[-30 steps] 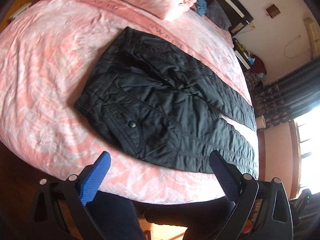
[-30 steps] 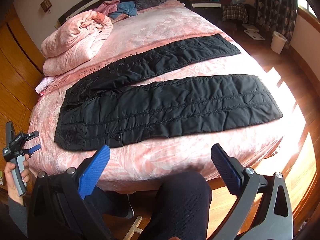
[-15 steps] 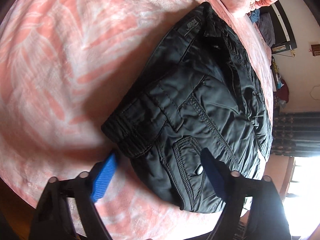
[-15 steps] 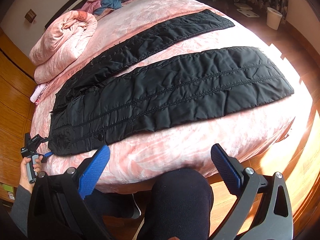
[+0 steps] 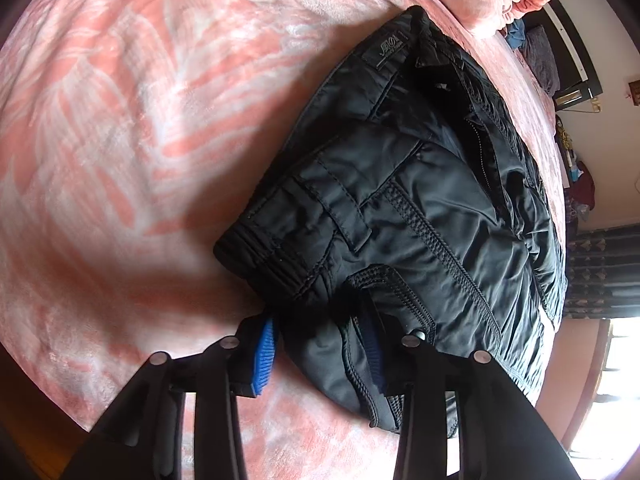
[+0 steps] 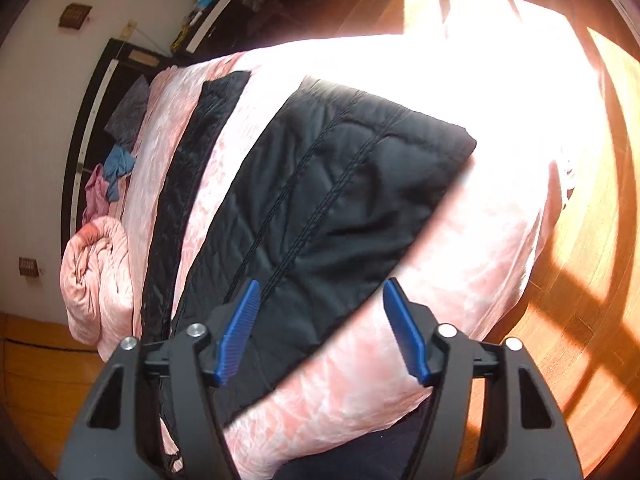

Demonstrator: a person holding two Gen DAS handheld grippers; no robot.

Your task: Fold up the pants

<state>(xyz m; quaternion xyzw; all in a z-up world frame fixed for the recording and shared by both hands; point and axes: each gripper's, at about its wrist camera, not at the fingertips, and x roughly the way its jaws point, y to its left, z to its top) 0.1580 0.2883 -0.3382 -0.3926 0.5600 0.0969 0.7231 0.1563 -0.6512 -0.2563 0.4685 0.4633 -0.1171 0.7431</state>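
Note:
Black padded pants (image 5: 420, 208) lie spread on a pink bed (image 5: 120, 120). In the left wrist view I see the waistband end with a snap pocket. My left gripper (image 5: 320, 352) has its blue pads either side of the waistband's near corner, fabric between them; the jaws look partly closed on it. In the right wrist view the near leg (image 6: 328, 200) and the far leg (image 6: 188, 168) run away from me. My right gripper (image 6: 320, 328) is open, hovering over the near leg's lower edge close to the cuff.
A rolled pink duvet (image 6: 96, 276) lies at the head of the bed by the dark headboard (image 6: 88, 112). Loose clothes (image 6: 116, 168) sit near it. Sunlit wooden floor (image 6: 580, 260) lies beyond the bed's foot. My dark-trousered leg shows below the right gripper.
My left gripper moved down onto the waistband corner and its jaws narrowed around the fabric. My right gripper swung toward the near leg's cuff end and came close above it.

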